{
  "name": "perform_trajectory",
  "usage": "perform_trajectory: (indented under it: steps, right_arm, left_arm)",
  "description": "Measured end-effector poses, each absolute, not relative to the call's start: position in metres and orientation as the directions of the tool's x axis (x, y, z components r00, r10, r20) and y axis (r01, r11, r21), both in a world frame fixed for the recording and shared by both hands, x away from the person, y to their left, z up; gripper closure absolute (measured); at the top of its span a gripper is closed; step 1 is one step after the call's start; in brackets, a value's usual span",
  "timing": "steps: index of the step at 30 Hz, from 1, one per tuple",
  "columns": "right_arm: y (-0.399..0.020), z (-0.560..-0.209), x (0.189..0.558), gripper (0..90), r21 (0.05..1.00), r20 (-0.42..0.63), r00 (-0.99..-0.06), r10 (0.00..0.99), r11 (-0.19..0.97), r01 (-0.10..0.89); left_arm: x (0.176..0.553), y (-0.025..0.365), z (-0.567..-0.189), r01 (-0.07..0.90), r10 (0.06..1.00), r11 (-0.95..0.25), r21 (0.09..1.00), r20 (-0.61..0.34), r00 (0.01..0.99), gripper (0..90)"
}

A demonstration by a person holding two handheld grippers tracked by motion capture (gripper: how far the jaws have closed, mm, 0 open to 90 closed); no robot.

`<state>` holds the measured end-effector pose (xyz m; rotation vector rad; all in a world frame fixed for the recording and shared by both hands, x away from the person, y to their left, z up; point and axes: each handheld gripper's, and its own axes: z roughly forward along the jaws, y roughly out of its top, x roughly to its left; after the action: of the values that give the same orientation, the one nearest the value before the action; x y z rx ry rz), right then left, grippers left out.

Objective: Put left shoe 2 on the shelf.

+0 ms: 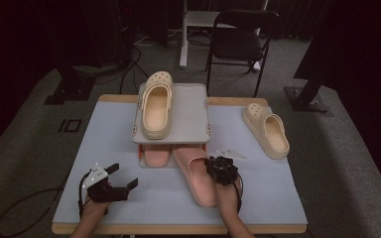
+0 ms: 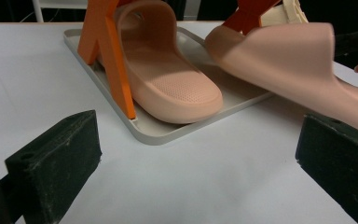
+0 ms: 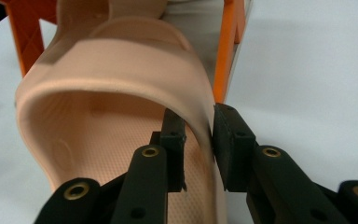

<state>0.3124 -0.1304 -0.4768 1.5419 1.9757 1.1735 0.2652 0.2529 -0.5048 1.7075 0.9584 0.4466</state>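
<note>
right fingers (image 3: 175,133) clamp the strap of a pink slide (image 1: 198,178) lying half out of the rack (image 1: 188,116) on the surface (image 1: 109,134). left fingers (image 2: 56,163) stand apart. rack's lower tray (image 2: 158,135) holds the other slide (image 2: 168,79); a clog (image 1: 156,104) sits on top.

the left gripper (image 1: 124,176) hovers at the lower left of the high view, its jaws standing wide apart. the right gripper (image 1: 213,163) sits at lower centre, its jaws nearly together around a thin strap.
</note>
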Motion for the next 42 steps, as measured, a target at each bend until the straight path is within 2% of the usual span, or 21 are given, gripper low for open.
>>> perform_trajectory:
  steps: [11, 14, 19, 20, 26, 28, 31, 42]
  right_arm:
    - [-0.112, -0.487, 0.312, 65.2, 0.77, 0.244, -0.332, 0.911, 0.026, 0.638]
    - [-0.11, -0.488, 0.307, 59.8, 0.77, 0.238, -0.347, 0.907, 0.041, 0.636]
    - [-0.112, -0.488, 0.299, 59.0, 0.777, 0.242, -0.362, 0.9, 0.043, 0.627]
    - [-0.113, -0.488, 0.296, 62.2, 0.78, 0.233, -0.362, 0.903, 0.049, 0.624]
    - [-0.115, -0.49, 0.297, 63.4, 0.775, 0.245, -0.361, 0.9, 0.042, 0.631]
    - [-0.114, -0.491, 0.298, 66.3, 0.788, 0.201, -0.372, 0.906, 0.076, 0.611]
    - [-0.114, -0.491, 0.3, 69.8, 0.782, 0.211, -0.361, 0.908, 0.064, 0.62]
    - [-0.113, -0.489, 0.311, 73.6, 0.802, 0.236, -0.25, 0.939, -0.043, 0.595]
  left_arm:
    - [0.265, 0.254, -0.505, 0.376, 0.78, -0.101, 0.921, -0.161, 0.605, 0.1]
    - [0.265, 0.253, -0.505, 0.376, 0.779, -0.102, 0.921, -0.161, 0.606, 0.1]
    - [0.265, 0.253, -0.505, 0.375, 0.779, -0.106, 0.921, -0.158, 0.606, 0.1]
    - [0.265, 0.253, -0.505, 0.377, 0.78, -0.107, 0.92, -0.158, 0.606, 0.1]
    - [0.265, 0.251, -0.505, 0.375, 0.779, -0.107, 0.921, -0.157, 0.607, 0.1]
    - [0.265, 0.252, -0.505, 0.377, 0.779, -0.106, 0.92, -0.159, 0.607, 0.1]
    - [0.266, 0.252, -0.506, 0.379, 0.779, -0.103, 0.92, -0.163, 0.606, 0.1]
    - [0.266, 0.252, -0.506, 0.376, 0.777, -0.104, 0.921, -0.16, 0.609, 0.1]
